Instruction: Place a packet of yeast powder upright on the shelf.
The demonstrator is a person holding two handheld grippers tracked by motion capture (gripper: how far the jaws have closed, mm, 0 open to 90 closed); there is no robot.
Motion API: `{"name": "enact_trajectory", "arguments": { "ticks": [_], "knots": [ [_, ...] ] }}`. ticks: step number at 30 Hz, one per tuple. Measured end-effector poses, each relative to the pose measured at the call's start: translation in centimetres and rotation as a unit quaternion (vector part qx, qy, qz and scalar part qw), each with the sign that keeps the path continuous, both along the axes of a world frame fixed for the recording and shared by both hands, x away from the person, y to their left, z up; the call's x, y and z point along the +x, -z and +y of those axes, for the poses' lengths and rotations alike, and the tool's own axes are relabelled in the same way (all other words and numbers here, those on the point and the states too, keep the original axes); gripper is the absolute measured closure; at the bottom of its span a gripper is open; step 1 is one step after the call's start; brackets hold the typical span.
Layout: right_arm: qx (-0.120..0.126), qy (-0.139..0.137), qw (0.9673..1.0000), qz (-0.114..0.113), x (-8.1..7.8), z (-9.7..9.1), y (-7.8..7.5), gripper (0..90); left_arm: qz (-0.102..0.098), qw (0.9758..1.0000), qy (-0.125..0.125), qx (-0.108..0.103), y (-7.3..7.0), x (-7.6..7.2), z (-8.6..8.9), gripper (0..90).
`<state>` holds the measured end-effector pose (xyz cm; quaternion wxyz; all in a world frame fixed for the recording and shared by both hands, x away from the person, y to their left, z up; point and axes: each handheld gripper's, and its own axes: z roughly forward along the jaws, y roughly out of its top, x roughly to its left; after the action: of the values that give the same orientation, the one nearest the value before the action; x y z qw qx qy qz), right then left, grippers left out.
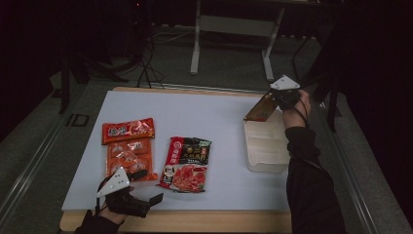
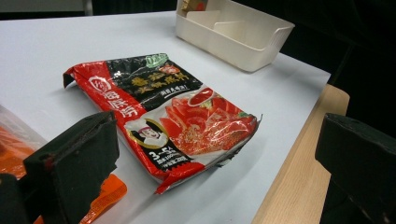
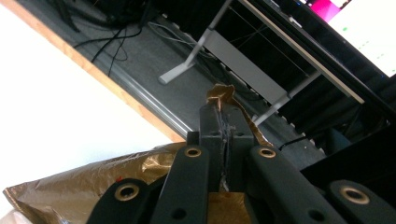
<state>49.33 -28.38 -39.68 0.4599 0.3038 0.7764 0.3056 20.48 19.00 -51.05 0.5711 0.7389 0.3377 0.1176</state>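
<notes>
My right gripper (image 1: 275, 99) is shut on the edge of a gold-brown packet (image 1: 260, 110), which hangs tilted over the far end of a white bin (image 1: 265, 146). In the right gripper view the jaws (image 3: 224, 119) pinch the crinkled foil of the gold-brown packet (image 3: 79, 189). My left gripper (image 1: 148, 187) stands open near the table's front left edge with nothing between its jaws. In the left gripper view, the left gripper (image 2: 219, 140) faces a red-and-black packet (image 2: 173, 112) that lies flat on the white table top. That packet (image 1: 186, 163) is at the table's middle.
Two orange packets (image 1: 128, 130) (image 1: 129, 158) lie at the left of the white table top (image 1: 195, 112); a corner of one orange packet (image 2: 108, 191) shows by my left jaw. The divided white bin (image 2: 233, 30) stands at the right. Desk legs (image 1: 196, 48) and cables lie beyond the far edge.
</notes>
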Motion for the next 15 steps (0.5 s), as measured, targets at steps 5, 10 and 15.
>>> {"name": "enact_trajectory", "arguments": {
  "ticks": [5,10,15],
  "knots": [
    [-0.017,0.011,0.9997,-0.010,-0.1,-0.6,0.0,89.3,0.001,1.0000,-0.001,-0.002,0.0,0.0,0.0,0.0],
    [-0.023,-0.003,0.9997,0.005,-0.2,0.1,1.0,89.1,-0.001,1.0000,0.001,0.001,0.0,0.0,-0.1,0.0],
    [0.015,-0.027,0.9987,0.041,-0.1,1.0,1.5,88.4,0.002,1.0000,0.000,-0.001,0.0,0.1,-0.1,0.0]
  ]
}}
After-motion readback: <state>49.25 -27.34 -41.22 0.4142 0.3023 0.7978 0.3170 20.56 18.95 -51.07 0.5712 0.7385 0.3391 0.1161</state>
